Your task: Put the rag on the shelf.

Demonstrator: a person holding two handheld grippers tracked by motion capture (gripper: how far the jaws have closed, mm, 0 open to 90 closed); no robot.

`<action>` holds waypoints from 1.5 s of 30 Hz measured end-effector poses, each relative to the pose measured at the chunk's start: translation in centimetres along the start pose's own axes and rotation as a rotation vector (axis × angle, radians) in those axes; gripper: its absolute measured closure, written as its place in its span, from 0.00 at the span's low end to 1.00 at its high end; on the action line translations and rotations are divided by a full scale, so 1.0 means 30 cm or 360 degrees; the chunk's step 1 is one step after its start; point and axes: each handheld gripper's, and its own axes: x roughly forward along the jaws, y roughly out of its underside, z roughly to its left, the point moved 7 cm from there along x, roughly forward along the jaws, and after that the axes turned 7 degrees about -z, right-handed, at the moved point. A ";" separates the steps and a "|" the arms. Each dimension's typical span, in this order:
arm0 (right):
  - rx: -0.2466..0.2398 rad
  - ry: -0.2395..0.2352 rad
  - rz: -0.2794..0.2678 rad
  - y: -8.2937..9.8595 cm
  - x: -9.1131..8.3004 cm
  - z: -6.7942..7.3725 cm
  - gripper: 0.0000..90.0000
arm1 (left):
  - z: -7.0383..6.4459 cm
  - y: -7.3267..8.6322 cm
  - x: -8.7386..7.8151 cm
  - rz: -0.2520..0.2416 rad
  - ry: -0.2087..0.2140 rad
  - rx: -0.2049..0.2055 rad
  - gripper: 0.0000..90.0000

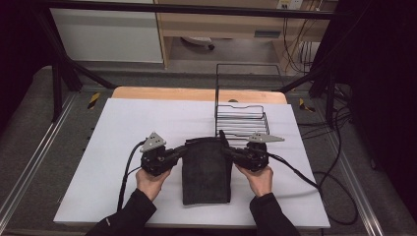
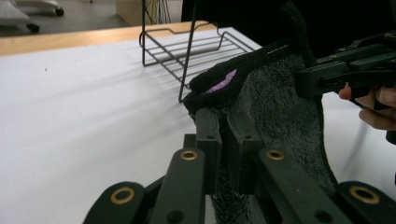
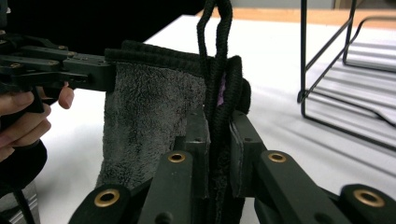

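Both forearms came in from the near edge, hands level and turned inward toward each other. The left gripper (image 1: 183, 151) was clamped on the far left corner of the dark grey towel (image 1: 206, 172), the right gripper (image 1: 227, 150) on its far right corner. The folded towel lay mid-table on the white board (image 1: 123, 128), just before the black wire rack (image 1: 242, 120).

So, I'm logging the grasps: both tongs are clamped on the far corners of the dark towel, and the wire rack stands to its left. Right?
Not quite. The high view shows the wire rack on the right side, behind the right tongs. The rest holds: left tongs and right tongs clamp the dark towel at its far corners.
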 end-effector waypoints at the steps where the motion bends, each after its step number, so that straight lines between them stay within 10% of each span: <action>1: -0.0023 0.0002 -0.0018 -0.008 -0.006 0.003 0.90 | -0.004 -0.004 -0.001 -0.0009 -0.0002 0.0006 0.93; 45: -0.0369 0.0223 -0.0509 -0.329 -0.236 0.072 0.91 | -0.142 -0.360 0.023 -0.0411 0.0104 0.0100 0.94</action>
